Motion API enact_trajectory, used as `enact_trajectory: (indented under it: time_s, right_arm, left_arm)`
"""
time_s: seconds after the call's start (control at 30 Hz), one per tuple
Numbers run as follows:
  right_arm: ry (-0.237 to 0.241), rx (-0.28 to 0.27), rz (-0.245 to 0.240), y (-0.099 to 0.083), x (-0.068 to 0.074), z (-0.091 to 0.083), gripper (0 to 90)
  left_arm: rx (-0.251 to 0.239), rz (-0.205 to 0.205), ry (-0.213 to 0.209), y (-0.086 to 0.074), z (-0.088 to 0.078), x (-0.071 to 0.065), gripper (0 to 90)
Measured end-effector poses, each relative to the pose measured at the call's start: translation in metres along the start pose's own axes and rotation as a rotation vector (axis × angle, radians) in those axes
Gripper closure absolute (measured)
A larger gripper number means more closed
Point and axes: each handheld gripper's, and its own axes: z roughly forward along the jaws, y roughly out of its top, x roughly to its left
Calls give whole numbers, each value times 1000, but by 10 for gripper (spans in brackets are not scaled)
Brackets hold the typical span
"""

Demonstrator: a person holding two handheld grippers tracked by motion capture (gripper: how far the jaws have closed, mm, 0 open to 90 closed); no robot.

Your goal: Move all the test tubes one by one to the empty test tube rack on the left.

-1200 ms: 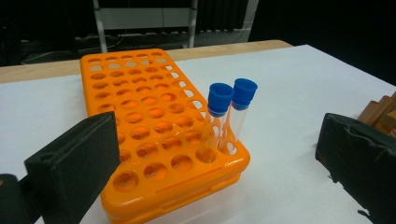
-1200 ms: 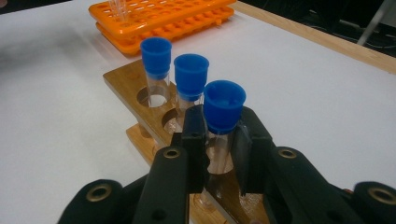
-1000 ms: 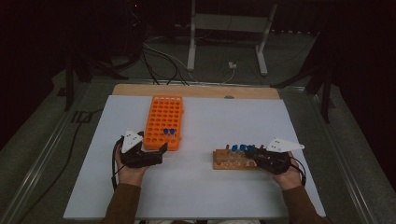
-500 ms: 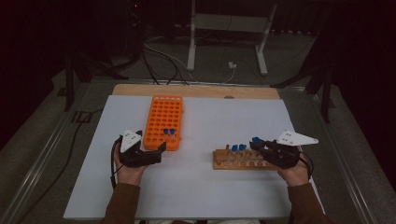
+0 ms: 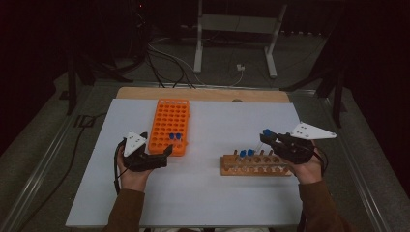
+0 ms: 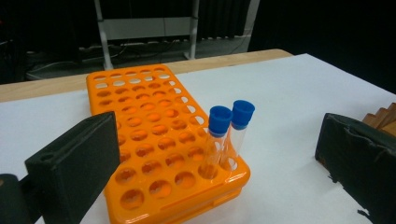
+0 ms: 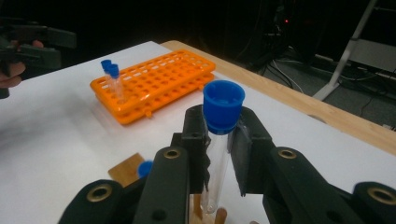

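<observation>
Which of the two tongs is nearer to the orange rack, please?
The left. The left tongs sit right beside the orange rack at its near end, jaws open. The right tongs are far across the table above the wooden rack, gripping a blue-capped tube.

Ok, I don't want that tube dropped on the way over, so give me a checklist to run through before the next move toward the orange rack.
1. Grip: right gripper shut on the blue-capped tube, held upright. Ok.
2. Tube clear of the wooden rack: it is raised above the holes. Ok.
3. Free holes in the orange rack: many are open beside the two tubes standing at its near corner. Ok.
4. Left gripper: open, beside the orange rack's near end and not touching it; may crowd the approach. Cannot tell.
5. Path across the white table between the racks: bare. Ok.
</observation>
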Motion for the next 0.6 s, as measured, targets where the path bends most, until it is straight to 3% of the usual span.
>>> enact_trajectory:
  time_s: [0.6]
  right_arm:
    - [42,-16,6,20,18,42,772]
  left_arm:
    - [-7,38,-37,5,5,-10,8]
